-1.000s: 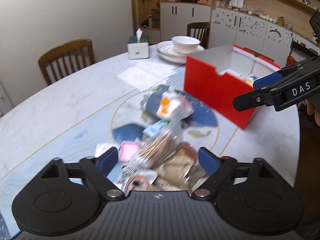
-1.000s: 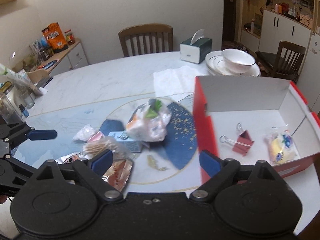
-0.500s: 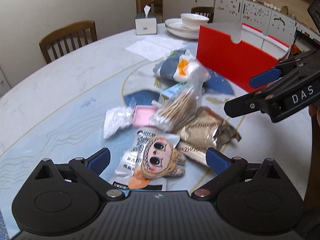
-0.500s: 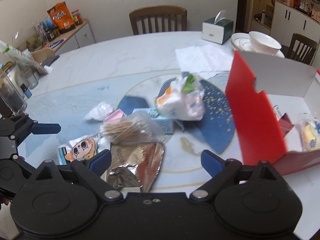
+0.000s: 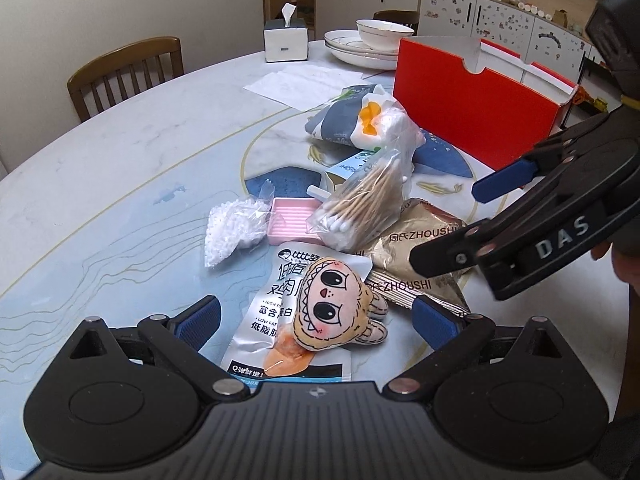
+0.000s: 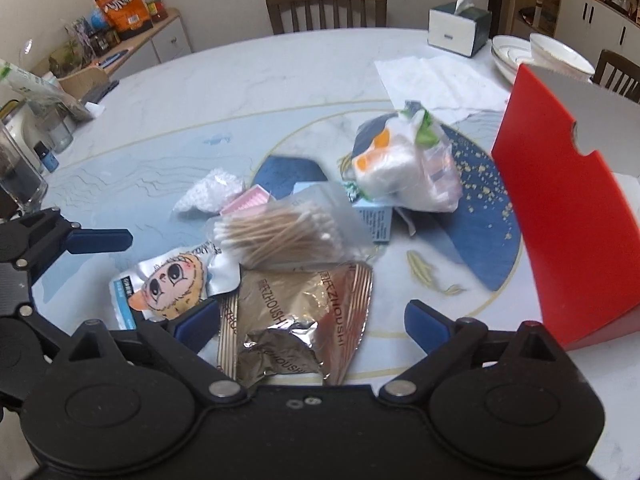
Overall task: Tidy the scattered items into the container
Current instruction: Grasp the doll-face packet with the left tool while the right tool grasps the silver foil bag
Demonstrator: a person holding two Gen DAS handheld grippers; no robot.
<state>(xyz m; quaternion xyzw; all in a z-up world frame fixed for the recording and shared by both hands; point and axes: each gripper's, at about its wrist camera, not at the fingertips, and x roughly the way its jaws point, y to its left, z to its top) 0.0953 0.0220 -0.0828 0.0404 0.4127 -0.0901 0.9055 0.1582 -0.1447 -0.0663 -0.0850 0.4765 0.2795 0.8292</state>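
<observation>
The left gripper (image 5: 316, 322) stands with fingers spread apart, empty, low over the table (image 5: 120, 152). Between its fingertips lies a small doll (image 5: 334, 310), resting on a silver food packet (image 5: 276, 320). The right gripper (image 6: 312, 322) is likewise spread and empty, its fingertips either side of a crumpled gold packet (image 6: 296, 320). Just beyond lies a bag of cotton swabs (image 6: 280, 232), overlapping a pink tray (image 5: 290, 220); a bag of white beads (image 5: 232, 232) lies beside the tray. Farther off sits a white plastic bag (image 6: 404, 168). The red box (image 6: 568, 232) stands upright at the right, apart from the pile.
</observation>
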